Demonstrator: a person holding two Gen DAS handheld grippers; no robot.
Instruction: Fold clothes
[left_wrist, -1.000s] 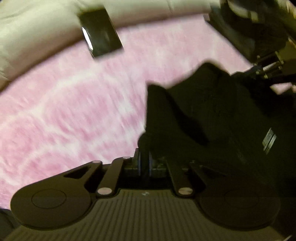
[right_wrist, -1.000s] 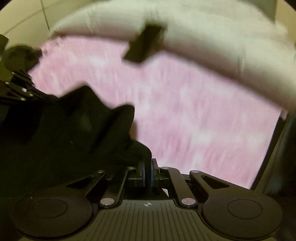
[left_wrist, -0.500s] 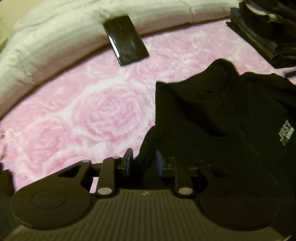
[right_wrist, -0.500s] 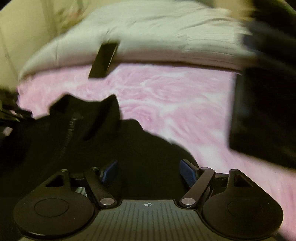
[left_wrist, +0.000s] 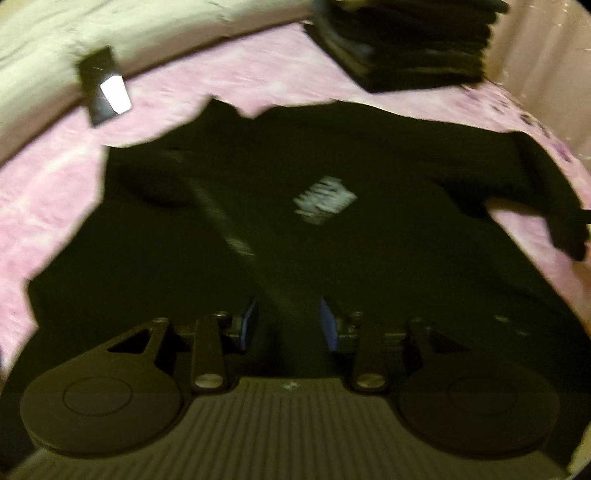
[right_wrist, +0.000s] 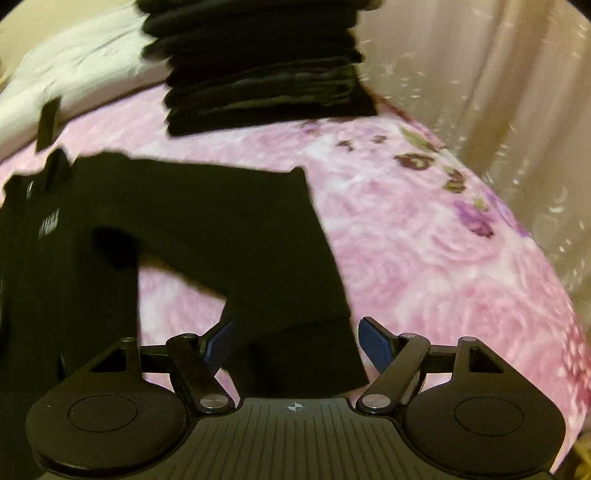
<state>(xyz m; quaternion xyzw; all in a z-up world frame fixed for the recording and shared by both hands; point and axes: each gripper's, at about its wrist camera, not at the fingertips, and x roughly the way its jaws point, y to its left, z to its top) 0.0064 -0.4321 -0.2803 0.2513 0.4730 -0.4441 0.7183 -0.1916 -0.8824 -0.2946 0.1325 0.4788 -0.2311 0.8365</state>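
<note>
A black zip jacket (left_wrist: 258, 229) with a small white chest logo (left_wrist: 325, 199) lies spread flat on the pink rose-patterned blanket (left_wrist: 44, 206). My left gripper (left_wrist: 288, 325) is open and hovers over the jacket's lower front, beside the zip. My right gripper (right_wrist: 295, 343) is open, its jaws on either side of the cuff end of the jacket's sleeve (right_wrist: 258, 243), which stretches out to the right over the blanket (right_wrist: 424, 258). Neither gripper holds cloth.
A stack of folded dark clothes (right_wrist: 262, 74) stands at the far side of the bed, also in the left wrist view (left_wrist: 406, 40). A black phone (left_wrist: 103, 88) leans on the white pillow (left_wrist: 55, 48). A pale curtain (right_wrist: 498, 74) hangs at right.
Both grippers, shut on the jacket a second ago, have opened and let go. The jacket now lies flat. Both cameras have pulled back and swung right toward the sleeve and the stack.
</note>
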